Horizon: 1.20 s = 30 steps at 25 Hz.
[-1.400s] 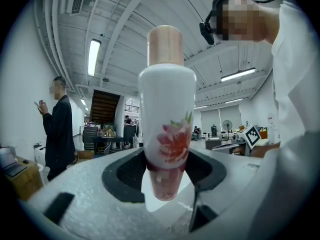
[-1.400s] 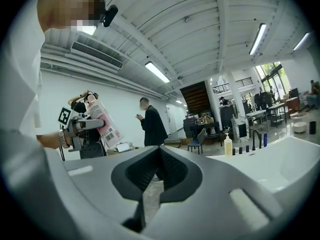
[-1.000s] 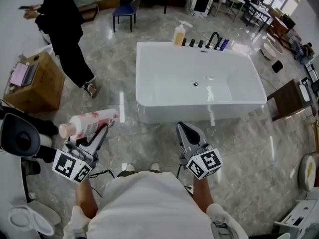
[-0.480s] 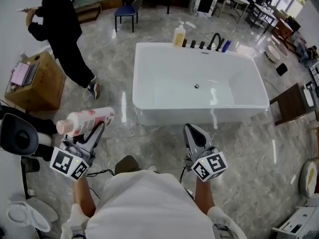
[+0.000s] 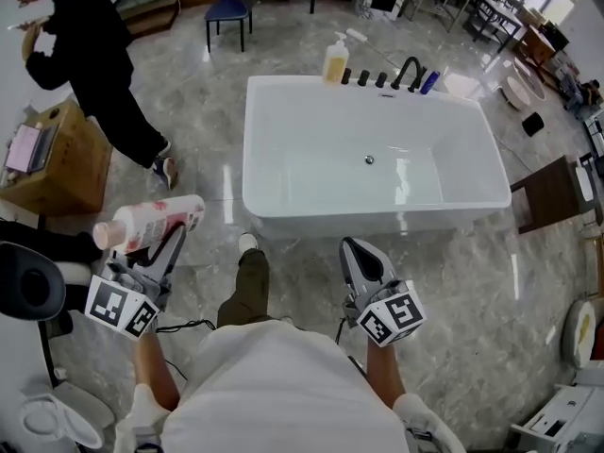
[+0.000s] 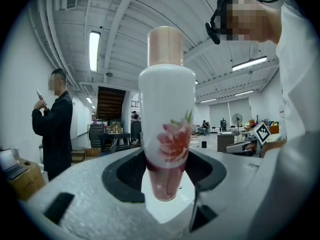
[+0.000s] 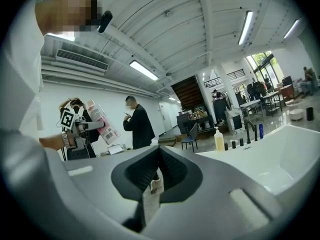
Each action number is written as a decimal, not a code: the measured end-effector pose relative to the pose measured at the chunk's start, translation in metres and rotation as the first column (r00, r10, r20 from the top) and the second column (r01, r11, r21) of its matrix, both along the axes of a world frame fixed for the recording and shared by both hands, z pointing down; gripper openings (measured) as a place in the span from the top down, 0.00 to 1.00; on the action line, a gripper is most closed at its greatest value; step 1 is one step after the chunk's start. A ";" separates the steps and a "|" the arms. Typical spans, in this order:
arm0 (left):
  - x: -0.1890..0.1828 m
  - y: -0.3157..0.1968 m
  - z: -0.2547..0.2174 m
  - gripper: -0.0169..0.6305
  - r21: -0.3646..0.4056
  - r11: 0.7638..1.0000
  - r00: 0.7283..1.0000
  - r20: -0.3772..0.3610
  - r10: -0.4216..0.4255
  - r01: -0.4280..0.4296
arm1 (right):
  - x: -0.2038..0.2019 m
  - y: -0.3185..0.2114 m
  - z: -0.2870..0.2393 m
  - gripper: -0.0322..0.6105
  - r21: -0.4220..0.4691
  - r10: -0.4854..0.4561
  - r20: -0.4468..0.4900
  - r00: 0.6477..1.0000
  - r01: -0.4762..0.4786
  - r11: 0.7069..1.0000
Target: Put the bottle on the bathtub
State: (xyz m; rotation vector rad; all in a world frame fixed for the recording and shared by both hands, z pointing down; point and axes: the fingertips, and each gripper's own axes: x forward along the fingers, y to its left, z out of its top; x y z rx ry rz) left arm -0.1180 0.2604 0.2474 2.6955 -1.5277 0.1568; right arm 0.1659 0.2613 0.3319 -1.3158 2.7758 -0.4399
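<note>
The bottle is white with a pink flower print and a pink cap. My left gripper is shut on its lower part and carries it at the left, cap pointing left, well short of the tub. In the left gripper view the bottle stands up between the jaws of the left gripper. The white bathtub stands ahead on the marble floor. My right gripper is shut and empty, pointing at the tub's near wall. In the right gripper view the right gripper shows closed pads, with the bathtub at right.
A yellow pump bottle, black faucet and small items line the tub's far rim. A person in black stands at far left by a cardboard box. A dark wooden table is at right, a toilet at lower left.
The wearer has stepped toward the tub, a leg now forward below it. Both grippers keep their hold and pose. The person in black has moved further left.
</note>
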 end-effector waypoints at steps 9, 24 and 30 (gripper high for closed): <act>-0.019 -0.171 0.010 0.62 -0.028 0.993 0.993 -0.011 0.115 -0.116 | -0.031 -0.139 0.010 0.94 -0.049 0.107 -0.014 0.994 -0.107 0.993; -0.037 -0.380 0.026 0.62 -0.071 0.954 0.957 -0.023 0.290 -0.291 | -0.092 -0.327 0.013 0.94 -0.096 0.168 -0.108 0.980 -0.179 0.979; -0.038 -0.390 0.034 0.62 -0.084 0.964 0.968 -0.030 0.250 -0.252 | -0.096 -0.349 0.022 0.94 -0.104 0.117 -0.099 0.988 -0.127 0.986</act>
